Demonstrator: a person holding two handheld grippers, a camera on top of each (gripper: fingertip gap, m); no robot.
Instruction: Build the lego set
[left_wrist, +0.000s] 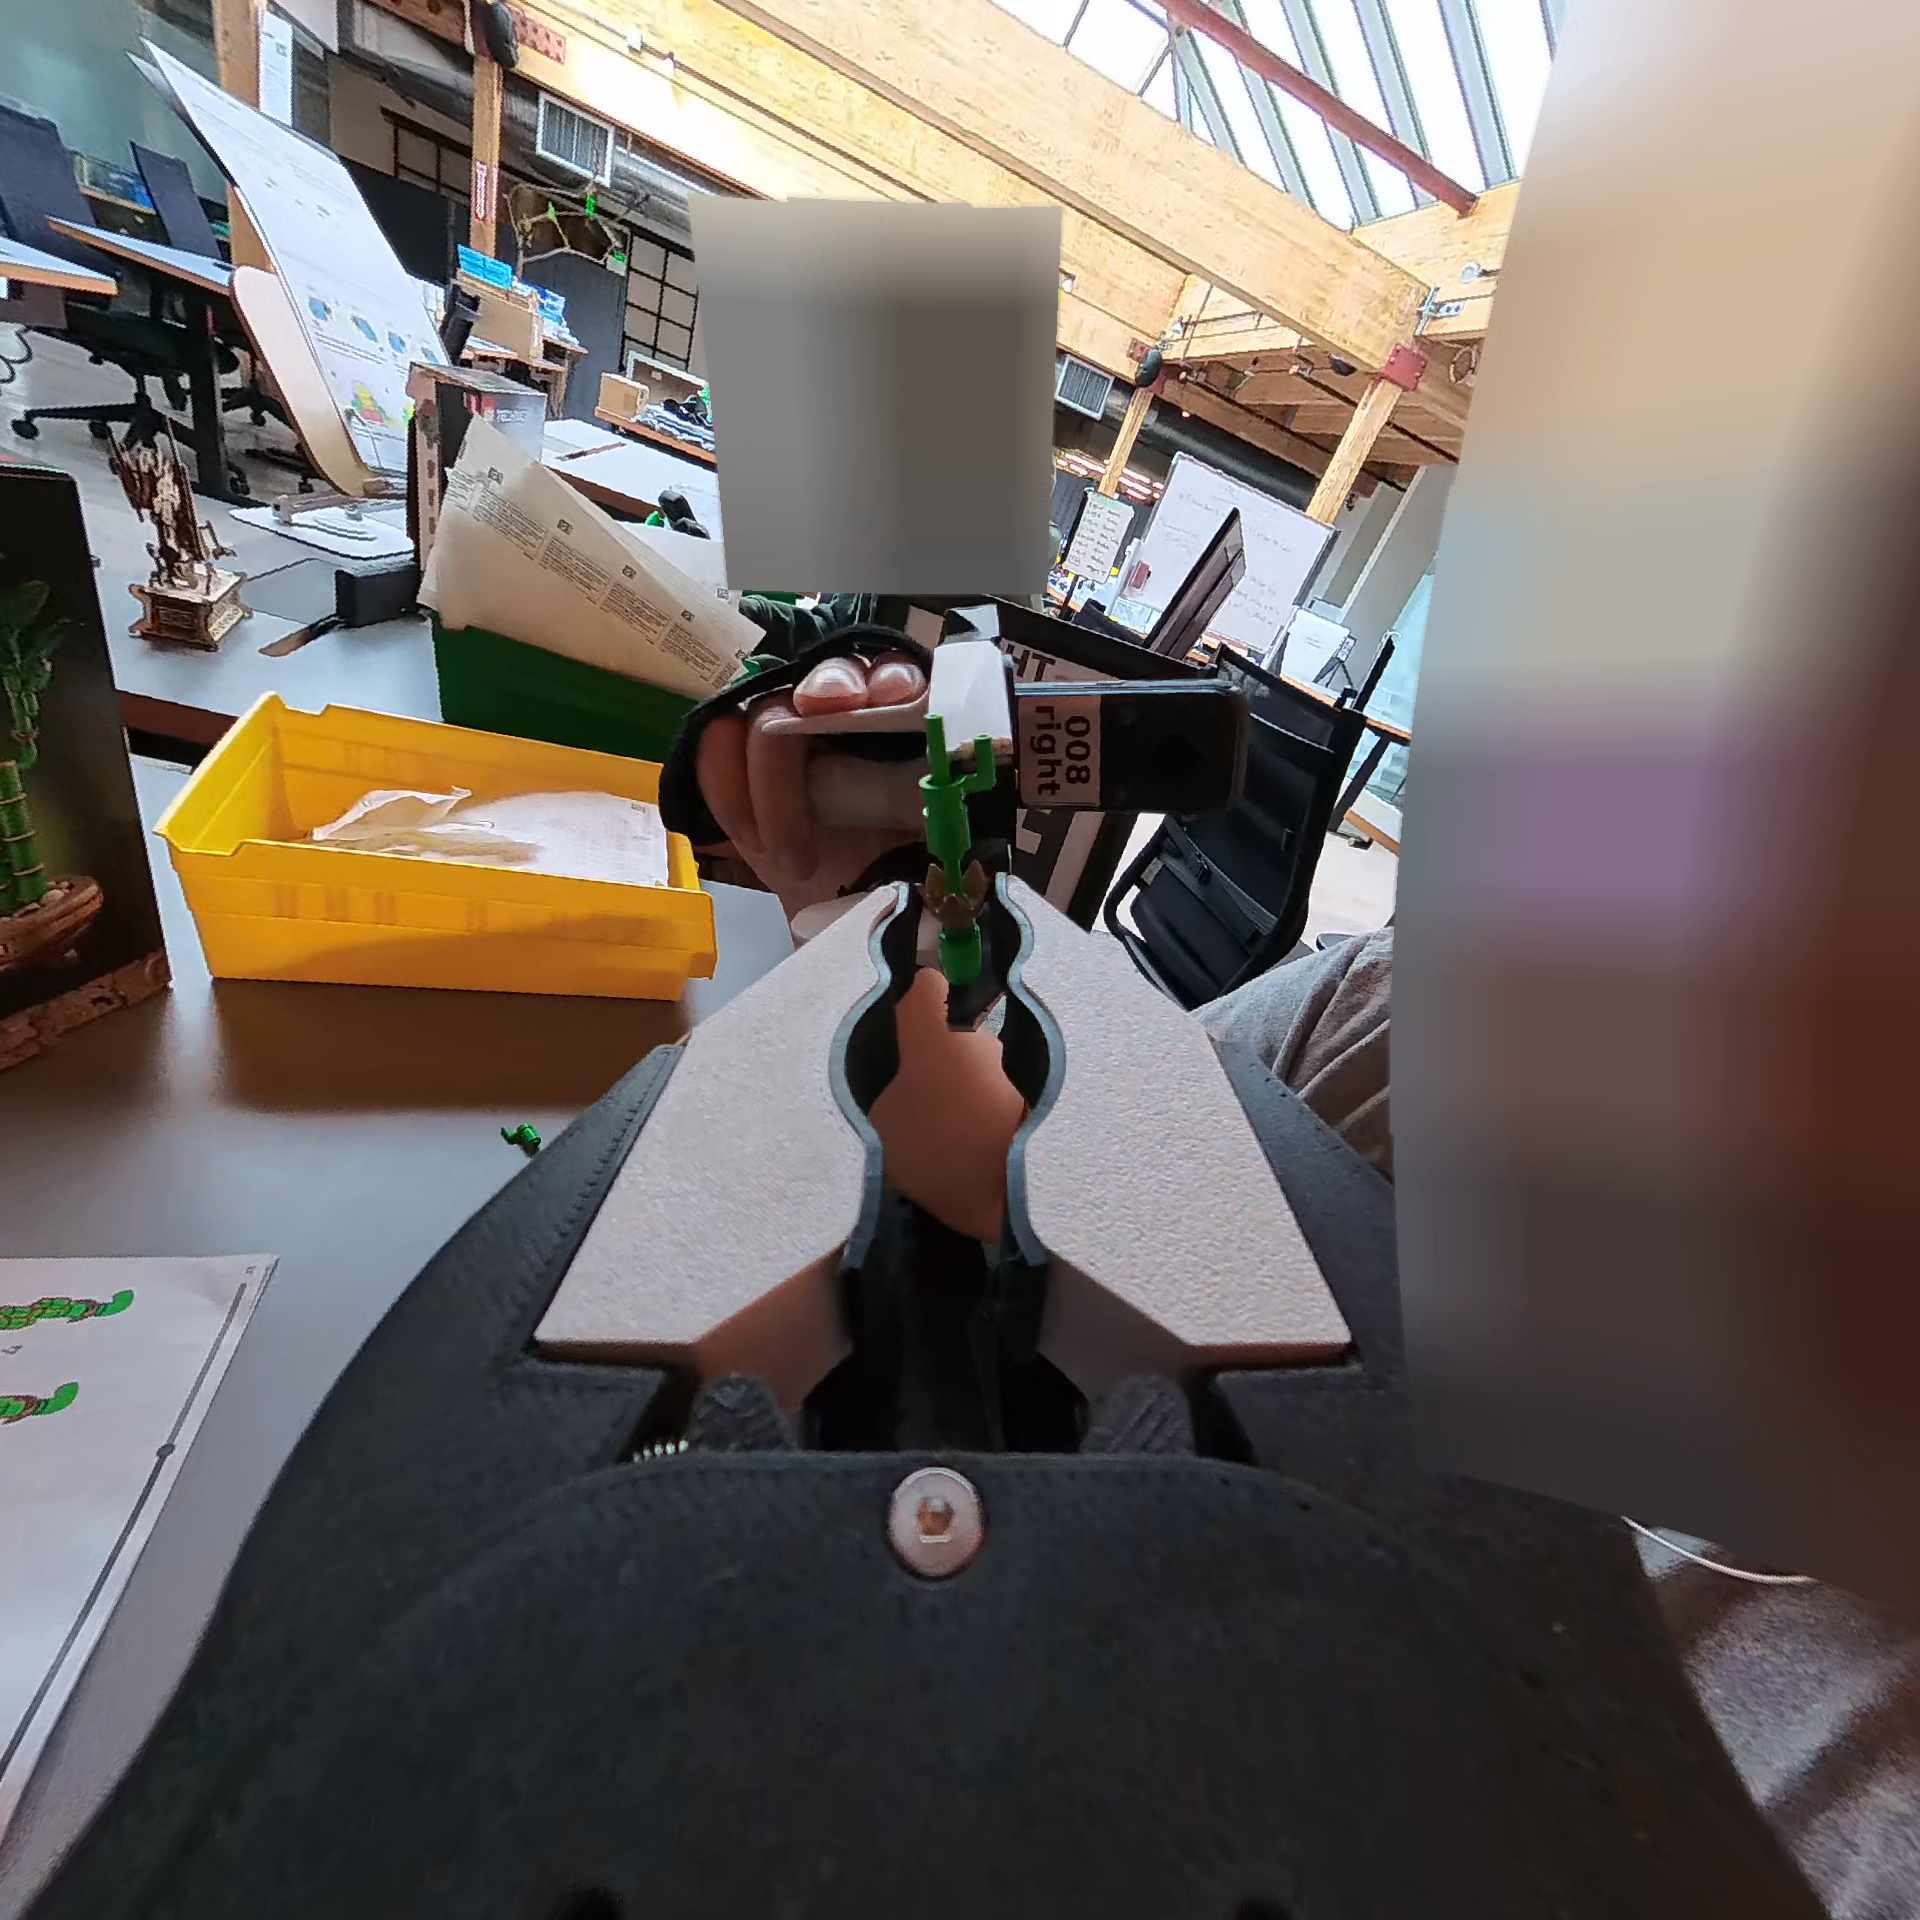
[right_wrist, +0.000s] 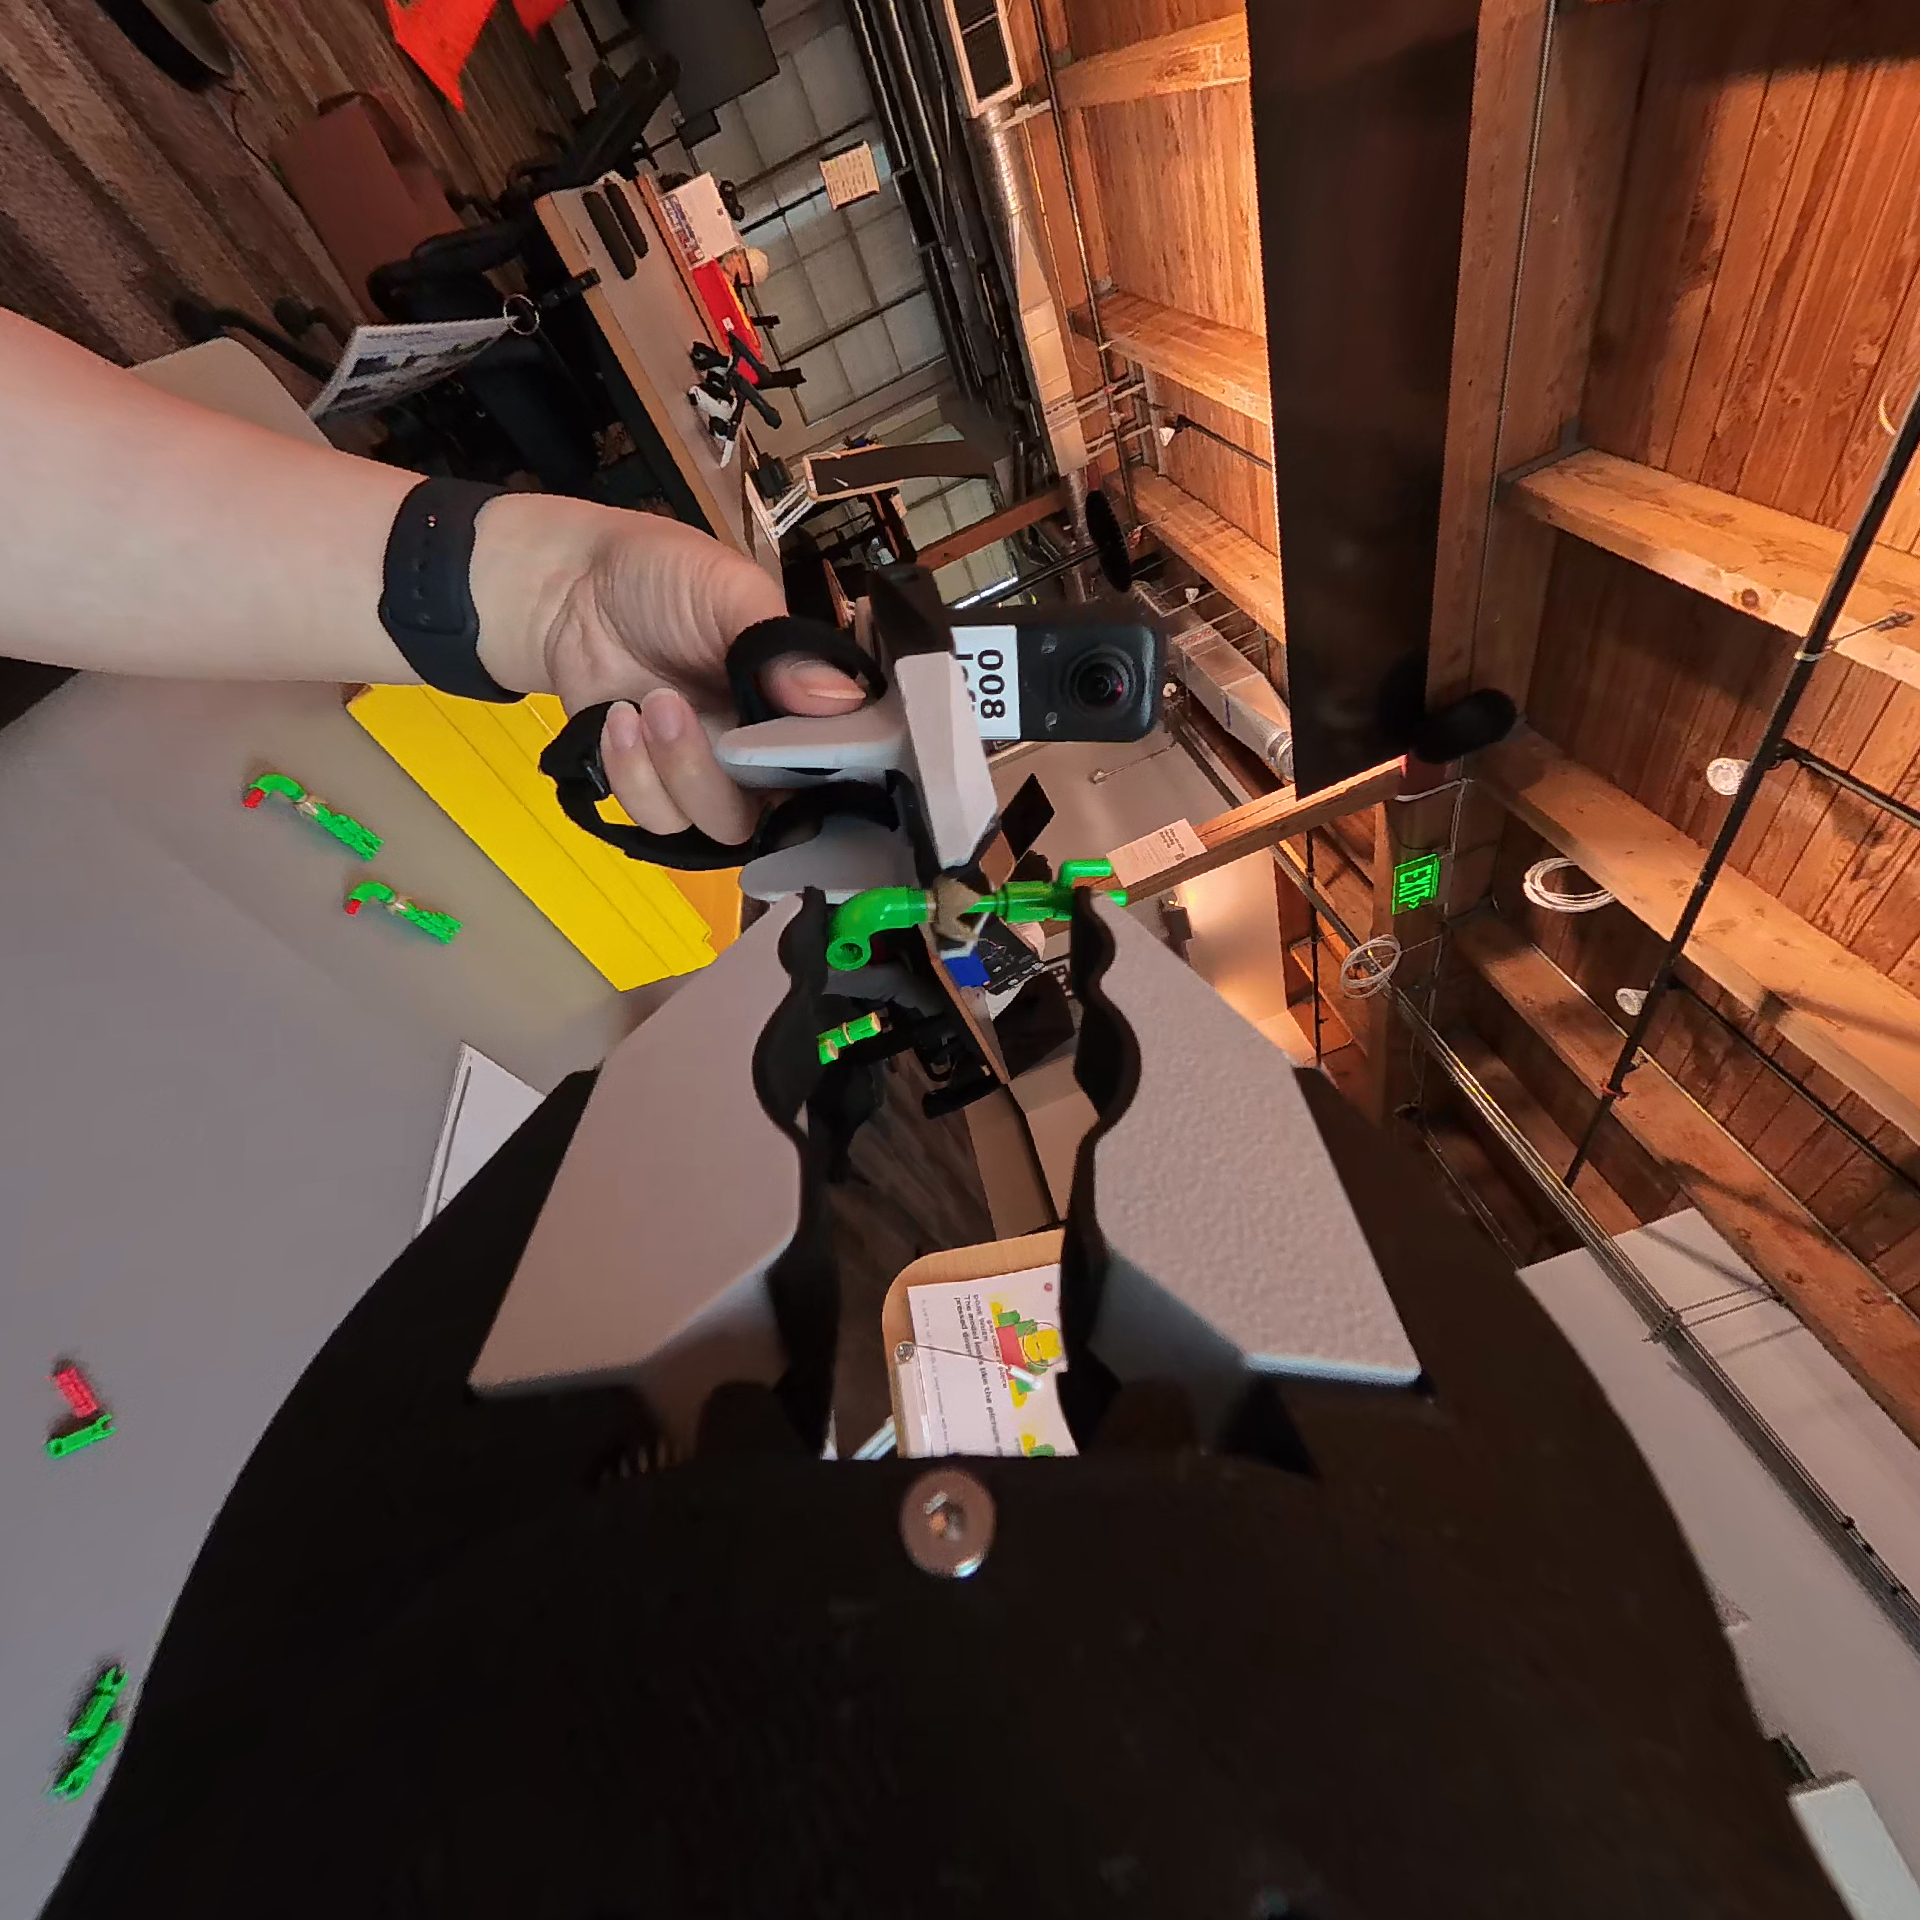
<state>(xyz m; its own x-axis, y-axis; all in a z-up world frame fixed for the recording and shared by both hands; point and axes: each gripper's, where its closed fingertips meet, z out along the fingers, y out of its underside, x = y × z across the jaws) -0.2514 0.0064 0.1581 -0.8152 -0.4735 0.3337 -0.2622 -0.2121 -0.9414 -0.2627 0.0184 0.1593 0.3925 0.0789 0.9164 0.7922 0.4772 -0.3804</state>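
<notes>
Stem sub-assy step — you're holding the green stem (left_wrist: 948, 821) in the air between both grippers, above the table (left_wrist: 364, 1122). Left gripper (left_wrist: 948, 914) fingers are narrow, pinched on its lower end by the tan leaf collar (left_wrist: 954, 891). Right gripper (right_wrist: 940, 914) looks closed to a narrow gap across the stem near the elbow end (right_wrist: 868, 925); firm contact — can't tell. Next, I'd judge: axial push w/ ends aligned. Glossy hard plastic, thin rod, slips easily. Matching hooked stems (right_wrist: 317, 816) lie on the table.

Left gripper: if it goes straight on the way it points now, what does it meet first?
The green stem already sits between the tips of the left gripper. Straight beyond it is the right gripper in the person's hand, probably first, though depth is unclear.
</notes>
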